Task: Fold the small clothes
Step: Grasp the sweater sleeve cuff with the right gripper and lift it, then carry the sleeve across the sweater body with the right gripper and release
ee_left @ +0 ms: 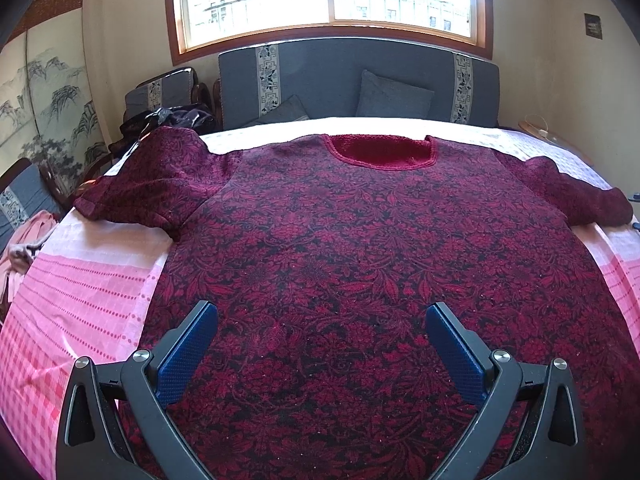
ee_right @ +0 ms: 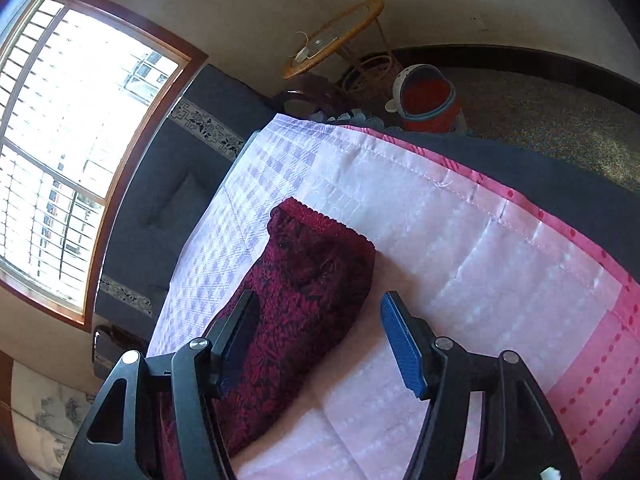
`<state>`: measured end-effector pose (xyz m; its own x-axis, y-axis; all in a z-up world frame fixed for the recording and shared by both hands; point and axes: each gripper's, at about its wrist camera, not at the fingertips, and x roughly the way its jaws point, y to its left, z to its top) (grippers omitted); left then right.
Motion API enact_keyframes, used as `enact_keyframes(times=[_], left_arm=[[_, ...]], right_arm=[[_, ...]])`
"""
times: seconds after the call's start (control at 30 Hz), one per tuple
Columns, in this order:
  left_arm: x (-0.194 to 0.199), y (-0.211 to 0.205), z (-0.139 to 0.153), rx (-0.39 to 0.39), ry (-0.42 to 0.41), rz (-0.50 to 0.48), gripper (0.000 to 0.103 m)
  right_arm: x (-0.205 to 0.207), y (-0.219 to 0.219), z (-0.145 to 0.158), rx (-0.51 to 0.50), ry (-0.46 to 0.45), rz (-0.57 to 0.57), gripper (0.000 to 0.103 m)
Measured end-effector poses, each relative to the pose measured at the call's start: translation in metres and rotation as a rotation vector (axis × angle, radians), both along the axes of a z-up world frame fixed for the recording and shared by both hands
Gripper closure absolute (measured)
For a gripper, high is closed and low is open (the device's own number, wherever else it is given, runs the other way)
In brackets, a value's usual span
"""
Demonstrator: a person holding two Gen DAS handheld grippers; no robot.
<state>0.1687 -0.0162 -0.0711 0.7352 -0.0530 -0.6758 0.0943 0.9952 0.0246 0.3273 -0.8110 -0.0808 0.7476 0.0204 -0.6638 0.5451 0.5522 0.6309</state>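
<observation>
- At about 9 o'clock in the left wrist view, a pale pink garment (ee_left: 24, 248) hangs off the edge of the surface, probably waiting its turn.
- The pink and white checked cloth (ee_left: 92, 300) covers the surface, likely to give the folding a clean, flat base.
- The left sleeve (ee_left: 152, 176) of the sweater reaches toward 10 o'clock, spread outward so it can be folded in over the body.
- The dark red floral sweater (ee_left: 360, 264) lies flat and face up in the middle of the surface, its neckline (ee_left: 382, 152) at 12 o'clock toward the window; no fold looks started yet.
- The left gripper (ee_left: 322, 320) hovers over the lower body of the sweater near 6 o'clock, its jaws spread wide and holding nothing, seemingly poised over the hem.
- The right sleeve (ee_left: 576, 196) runs toward 2 o'clock in the same view, its cuff near the edge of the surface.
- In the right wrist view the right gripper (ee_right: 320, 312) is wide open and empty; the sleeve (ee_right: 308, 288) lies between its fingers, the left finger (ee_right: 240, 328) over the knit, the blue pad (ee_right: 400, 344) over bare cloth. It seems lined up to pinch that sleeve.
- No brand, label or readable writing shows anywhere.
</observation>
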Motion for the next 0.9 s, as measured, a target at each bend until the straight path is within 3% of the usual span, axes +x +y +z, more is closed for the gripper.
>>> enact_keyframes(times=[0.1, 0.17, 0.23, 0.37, 0.5, 0.73, 0.9], left_arm=[[0.002, -0.001, -0.002, 0.007, 0.015, -0.002, 0.001], [0.002, -0.002, -0.003, 0.015, 0.017, -0.003, 0.001], [0.002, -0.003, -0.003, 0.022, 0.018, 0.000, 0.001], [0.001, -0.002, -0.002, 0.015, 0.011, 0.007, 0.001], [0.002, 0.003, -0.002, -0.008, 0.012, 0.017, 0.001], [-0.008, 0.018, 0.014, -0.054, -0.032, 0.036, 0.001], [-0.024, 0.044, 0.038, -0.112, -0.056, 0.057, 0.001]], right_arm=[[0.010, 0.000, 0.000, -0.021, -0.002, 0.009, 0.042], [0.011, 0.003, 0.000, -0.043, 0.017, 0.008, 0.048], [0.019, 0.001, -0.006, -0.053, 0.085, 0.010, 0.092], [0.007, 0.002, 0.000, -0.026, 0.028, -0.018, 0.091], [-0.003, 0.039, 0.037, -0.028, -0.101, 0.029, 0.091], [0.022, 0.174, 0.104, 0.006, -0.250, 0.274, 0.091], [0.059, 0.298, 0.108, 0.091, -0.285, 0.450, 0.091]])
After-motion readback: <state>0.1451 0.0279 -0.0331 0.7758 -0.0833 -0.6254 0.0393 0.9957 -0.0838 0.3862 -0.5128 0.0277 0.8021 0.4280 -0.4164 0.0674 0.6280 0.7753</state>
